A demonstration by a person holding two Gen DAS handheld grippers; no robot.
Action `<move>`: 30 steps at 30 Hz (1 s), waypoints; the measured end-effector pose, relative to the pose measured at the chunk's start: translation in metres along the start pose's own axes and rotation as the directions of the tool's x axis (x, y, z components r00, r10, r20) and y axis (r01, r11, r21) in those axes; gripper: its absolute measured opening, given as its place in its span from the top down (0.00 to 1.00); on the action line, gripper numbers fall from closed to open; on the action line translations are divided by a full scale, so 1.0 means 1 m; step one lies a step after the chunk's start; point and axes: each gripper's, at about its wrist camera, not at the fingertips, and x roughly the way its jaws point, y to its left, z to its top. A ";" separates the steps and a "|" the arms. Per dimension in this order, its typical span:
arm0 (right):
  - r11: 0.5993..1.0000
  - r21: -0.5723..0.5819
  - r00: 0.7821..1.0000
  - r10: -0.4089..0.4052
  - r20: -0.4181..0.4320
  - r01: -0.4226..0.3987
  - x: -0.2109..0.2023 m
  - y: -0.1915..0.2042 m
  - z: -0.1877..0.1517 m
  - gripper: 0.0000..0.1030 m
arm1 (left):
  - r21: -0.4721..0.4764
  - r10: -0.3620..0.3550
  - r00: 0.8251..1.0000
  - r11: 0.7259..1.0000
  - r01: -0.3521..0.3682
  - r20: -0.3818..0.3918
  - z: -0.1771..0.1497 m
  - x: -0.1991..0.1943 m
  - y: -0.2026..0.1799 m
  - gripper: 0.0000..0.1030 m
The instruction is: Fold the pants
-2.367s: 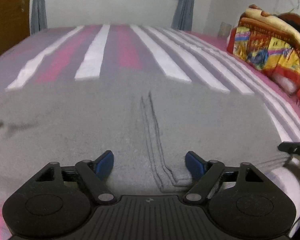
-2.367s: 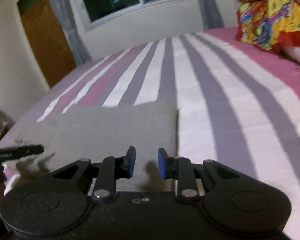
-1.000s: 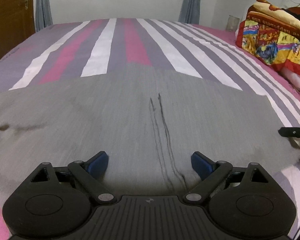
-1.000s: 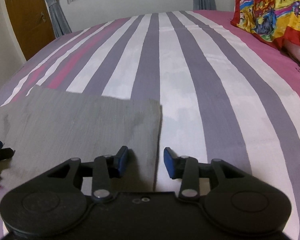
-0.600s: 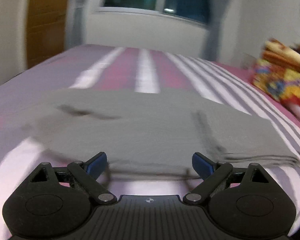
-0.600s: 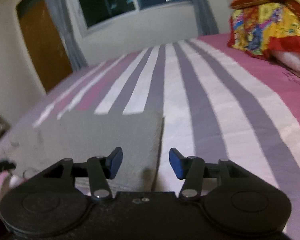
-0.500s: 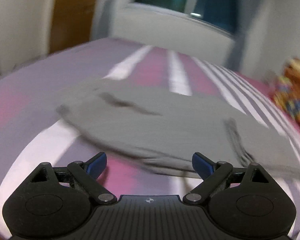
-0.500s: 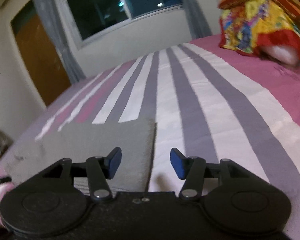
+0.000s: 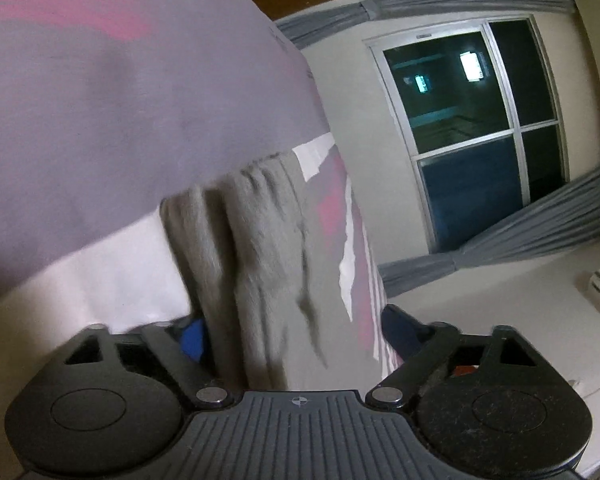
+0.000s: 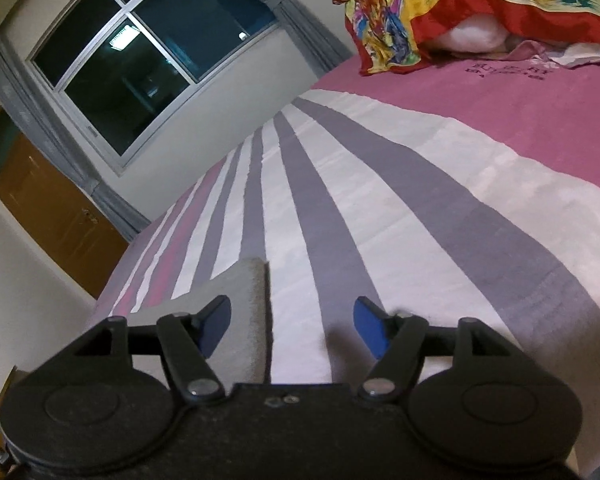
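Rolled hard onto its side since a second ago, the left gripper (image 9: 292, 330) now has the bunched end of the one pair of grey pants (image 9: 256, 248) between its jaws, which have just been closing but stand apart, unclenched. On the striped bed (image 10: 400, 216), the pants' corner lies just inside the right gripper (image 10: 292, 324), whose jaws have just been opening, released. One window (image 10: 148, 56) and one patterned blanket (image 10: 440, 4) show behind.
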 end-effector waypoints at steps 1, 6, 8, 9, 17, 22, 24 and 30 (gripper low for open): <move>1.000 -0.007 1.000 -0.008 -0.004 0.008 0.000 0.001 -0.001 0.33 | 0.001 0.029 1.000 1.000 -0.029 -0.001 0.002 0.009 0.003 0.44; 0.997 -0.056 0.999 -0.046 -0.026 0.044 0.003 0.009 -0.005 0.33 | 0.098 0.113 0.992 0.988 -0.117 0.048 -0.001 0.013 -0.010 0.81; 0.998 -0.047 0.999 -0.044 -0.023 0.043 0.003 0.008 -0.006 0.33 | 0.111 0.013 0.994 0.993 -0.025 0.106 -0.008 -0.004 -0.016 0.81; 0.998 -0.040 0.999 -0.047 -0.016 0.046 0.002 0.007 -0.006 0.33 | 0.119 0.050 0.994 0.991 -0.061 0.093 -0.010 -0.004 -0.011 0.81; 0.996 -0.019 0.996 -0.084 -0.002 0.084 0.002 0.003 -0.006 0.33 | 0.179 0.212 0.977 0.960 -0.214 0.030 -0.007 0.007 -0.020 0.81; 0.992 0.006 0.992 -0.125 -0.026 0.125 0.005 -0.003 -0.003 0.07 | 0.309 0.171 0.983 0.933 -0.184 0.069 -0.009 -0.011 -0.066 0.81; 0.987 0.035 0.988 -0.152 -0.040 0.154 0.008 -0.009 -0.002 0.04 | 0.356 0.144 0.987 0.920 -0.161 0.074 -0.011 -0.014 -0.088 0.81; 0.985 0.076 0.986 -0.161 0.040 0.157 -0.002 -0.018 -0.001 0.00 | 0.539 0.092 0.993 0.835 -0.114 0.068 -0.023 -0.028 -0.160 0.81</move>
